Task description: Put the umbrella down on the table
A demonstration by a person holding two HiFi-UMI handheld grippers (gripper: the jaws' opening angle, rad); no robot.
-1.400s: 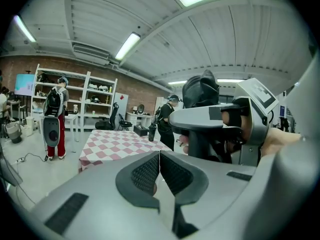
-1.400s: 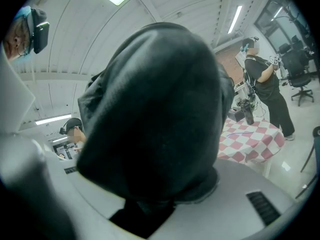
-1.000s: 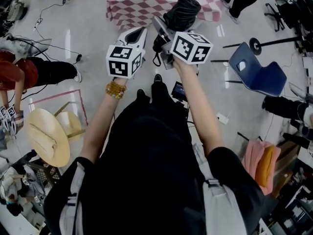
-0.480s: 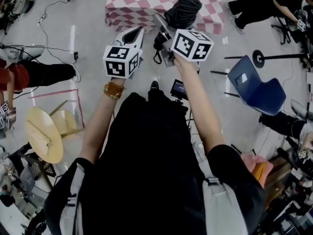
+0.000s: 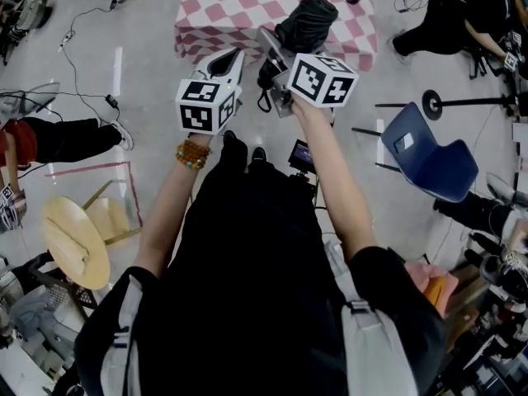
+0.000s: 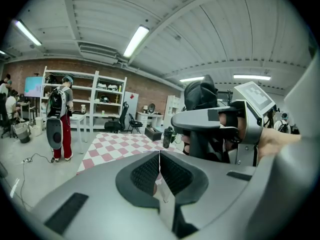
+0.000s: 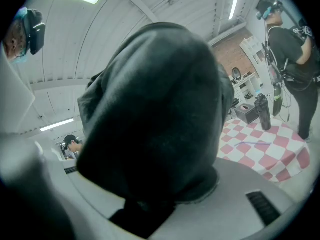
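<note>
We pinch the folded black umbrella in our right gripper, top centre of the frame, overlapping the checked table; our left gripper is pressed together.

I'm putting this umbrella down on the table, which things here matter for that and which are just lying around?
For the job: black folded umbrella, clamped by the right gripper; pink-and-white checked table.
Just lying about: blue plastic chair; round wooden stool; black bottle on the table; left gripper, jaws shut, empty.
</note>
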